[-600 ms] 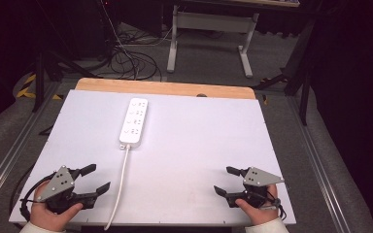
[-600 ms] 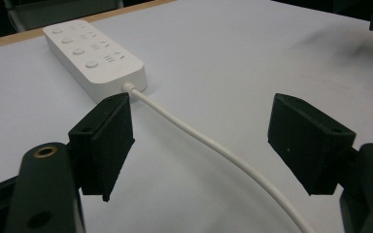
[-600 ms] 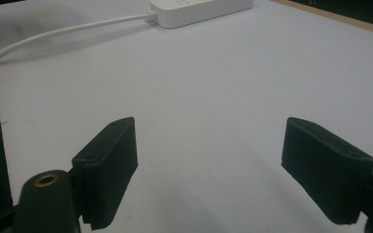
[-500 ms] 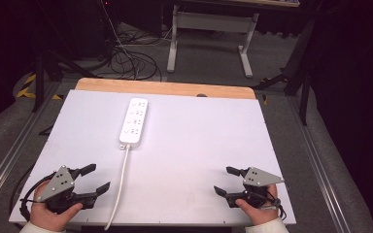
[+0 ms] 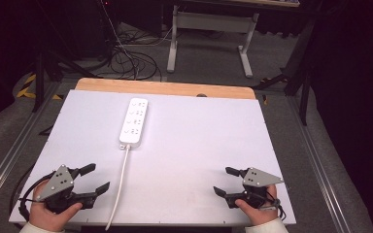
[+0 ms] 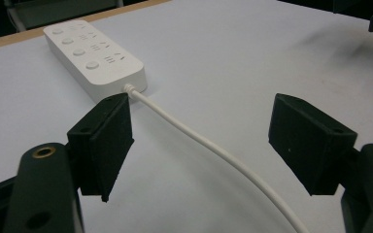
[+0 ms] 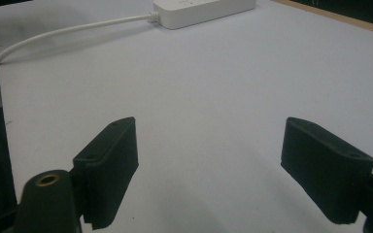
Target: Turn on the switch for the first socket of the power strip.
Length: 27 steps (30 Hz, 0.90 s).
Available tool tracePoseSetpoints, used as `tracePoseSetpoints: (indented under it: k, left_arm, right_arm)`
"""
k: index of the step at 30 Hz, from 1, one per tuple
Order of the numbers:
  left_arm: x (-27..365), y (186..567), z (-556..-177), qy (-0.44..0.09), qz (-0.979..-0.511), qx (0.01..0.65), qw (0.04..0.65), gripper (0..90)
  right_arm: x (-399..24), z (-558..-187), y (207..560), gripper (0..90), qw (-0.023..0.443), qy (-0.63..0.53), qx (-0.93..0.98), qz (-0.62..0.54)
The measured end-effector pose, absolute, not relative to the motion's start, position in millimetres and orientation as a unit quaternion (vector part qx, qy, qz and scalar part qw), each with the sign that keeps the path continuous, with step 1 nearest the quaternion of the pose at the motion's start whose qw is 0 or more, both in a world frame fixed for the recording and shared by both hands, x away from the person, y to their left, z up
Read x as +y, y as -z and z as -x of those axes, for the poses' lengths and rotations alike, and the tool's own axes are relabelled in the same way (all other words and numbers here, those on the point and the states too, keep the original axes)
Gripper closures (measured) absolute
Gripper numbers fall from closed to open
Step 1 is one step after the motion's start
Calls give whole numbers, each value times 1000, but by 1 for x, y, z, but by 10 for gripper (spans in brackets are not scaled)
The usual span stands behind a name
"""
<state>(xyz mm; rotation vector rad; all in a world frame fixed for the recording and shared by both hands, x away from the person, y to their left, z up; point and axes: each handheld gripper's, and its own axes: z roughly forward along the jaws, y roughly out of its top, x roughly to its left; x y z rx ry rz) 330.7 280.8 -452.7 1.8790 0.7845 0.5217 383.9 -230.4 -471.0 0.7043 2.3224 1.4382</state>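
Observation:
A white power strip [image 5: 134, 122] lies on the white table [image 5: 199, 136], towards the back left of centre. Its white cable [image 5: 122, 179] runs from the near end to the table's front edge. My left gripper [image 5: 93, 177] rests at the front left corner, open and empty, just left of the cable. In the left gripper view the power strip [image 6: 94, 56] and the cable [image 6: 209, 148] lie ahead, between the wide jaws [image 6: 204, 141]. My right gripper [image 5: 225, 181] sits at the front right, open with nothing in it. The right gripper view [image 7: 209, 167] looks over bare table towards the power strip [image 7: 204, 10].
A wooden strip [image 5: 165, 88] borders the table's far edge. Beyond it stand a white desk frame [image 5: 209, 34] and loose black cables [image 5: 126, 58] on the floor. Metal rails [image 5: 14, 155] run along both sides of the table.

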Motion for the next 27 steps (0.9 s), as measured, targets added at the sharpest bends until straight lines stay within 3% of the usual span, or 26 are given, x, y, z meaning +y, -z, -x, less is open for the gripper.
tracePoseSetpoints:
  k: [11, 27]
  left_arm:
    - [278, 447, -332, -230, -786, 324, 473, 278]
    - [271, 421, -351, -203, -800, 325, 462, 334]
  right_arm:
    - [-229, -384, 472, 211, 156, -503, 813, -248]
    - [-228, -385, 474, 211, 153, -500, 814, -253]
